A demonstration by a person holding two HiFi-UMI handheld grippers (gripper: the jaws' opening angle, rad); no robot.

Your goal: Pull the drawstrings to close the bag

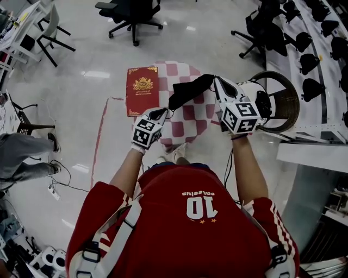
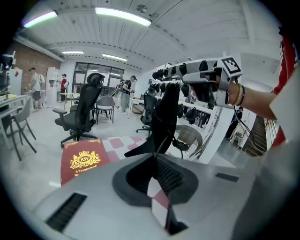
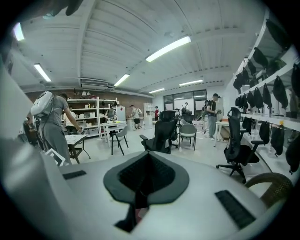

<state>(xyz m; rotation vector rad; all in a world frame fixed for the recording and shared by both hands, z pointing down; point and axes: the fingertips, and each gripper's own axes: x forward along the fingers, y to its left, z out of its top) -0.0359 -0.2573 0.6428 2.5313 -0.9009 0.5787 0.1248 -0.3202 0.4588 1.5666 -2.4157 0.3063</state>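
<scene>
A black drawstring bag (image 1: 190,89) hangs in the air between my two grippers, above a red-and-white checked cloth (image 1: 190,117). My left gripper (image 1: 162,113) is lower and to the left, shut on a thin black drawstring (image 2: 158,147) that runs up to the bag (image 2: 165,117). My right gripper (image 1: 216,82) is higher and holds the bag's top end. In the right gripper view its jaws are shut with something black (image 3: 135,206) hanging between them. Whether that is cord or cloth I cannot tell.
A red book with gold print (image 1: 142,89) lies on the left part of the checked cloth. A round wicker chair (image 1: 283,103) stands to the right, an office chair (image 1: 133,16) beyond. White shelves with black bags (image 1: 318,49) line the right side. A seated person's legs (image 1: 22,157) are at the left.
</scene>
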